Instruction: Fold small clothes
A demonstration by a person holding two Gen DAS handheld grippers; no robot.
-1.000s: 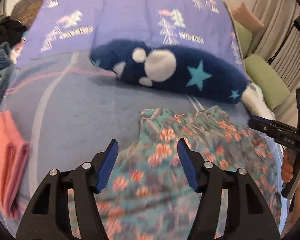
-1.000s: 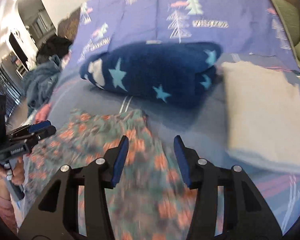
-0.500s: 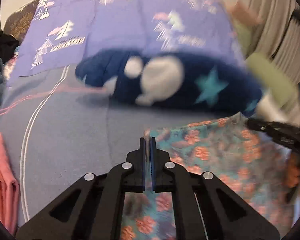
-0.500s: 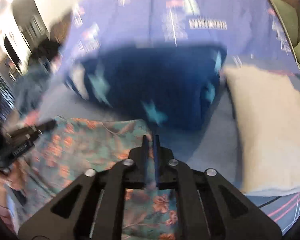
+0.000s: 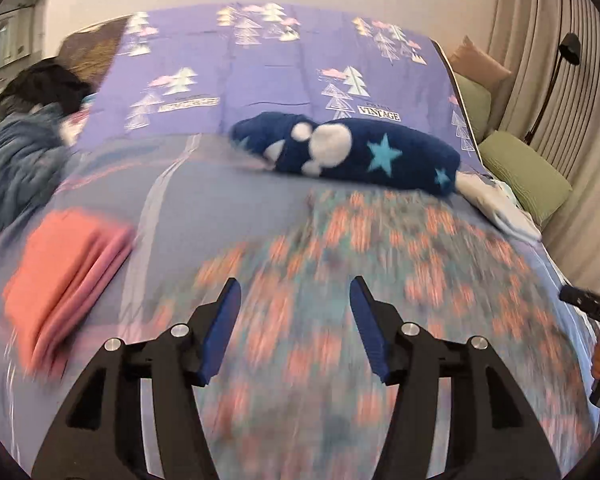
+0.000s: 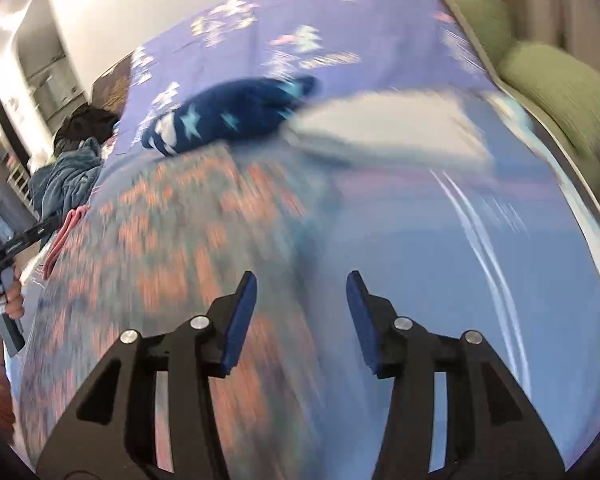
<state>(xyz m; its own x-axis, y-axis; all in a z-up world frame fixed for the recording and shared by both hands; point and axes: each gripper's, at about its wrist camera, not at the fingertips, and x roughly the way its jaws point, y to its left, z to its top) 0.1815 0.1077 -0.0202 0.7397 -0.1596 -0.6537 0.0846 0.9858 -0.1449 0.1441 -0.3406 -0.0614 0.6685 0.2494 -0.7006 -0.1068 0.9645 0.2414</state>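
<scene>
A teal garment with orange flowers [image 5: 380, 280] lies spread flat on the bed, blurred by motion; it also shows in the right wrist view [image 6: 172, 248]. My left gripper [image 5: 295, 320] is open and empty above the garment's near left part. My right gripper [image 6: 302, 312] is open and empty above the garment's right edge, where it meets the blue bedsheet [image 6: 440, 264]. The right gripper's tip shows at the left wrist view's right edge [image 5: 588, 308], and the left gripper at the right wrist view's left edge [image 6: 16, 244].
A navy star-patterned blanket roll [image 5: 352, 152] lies behind the garment. A folded pink and orange stack [image 5: 64, 276] sits at left, a folded white cloth [image 6: 388, 132] at right. Blue and dark clothes [image 5: 16, 160] pile at far left. Green cushions [image 5: 524, 176] line the right side.
Half a second ago both grippers were shut on the garment's far edge. Now both are open and have pulled back toward the near side, leaving the garment flat.
</scene>
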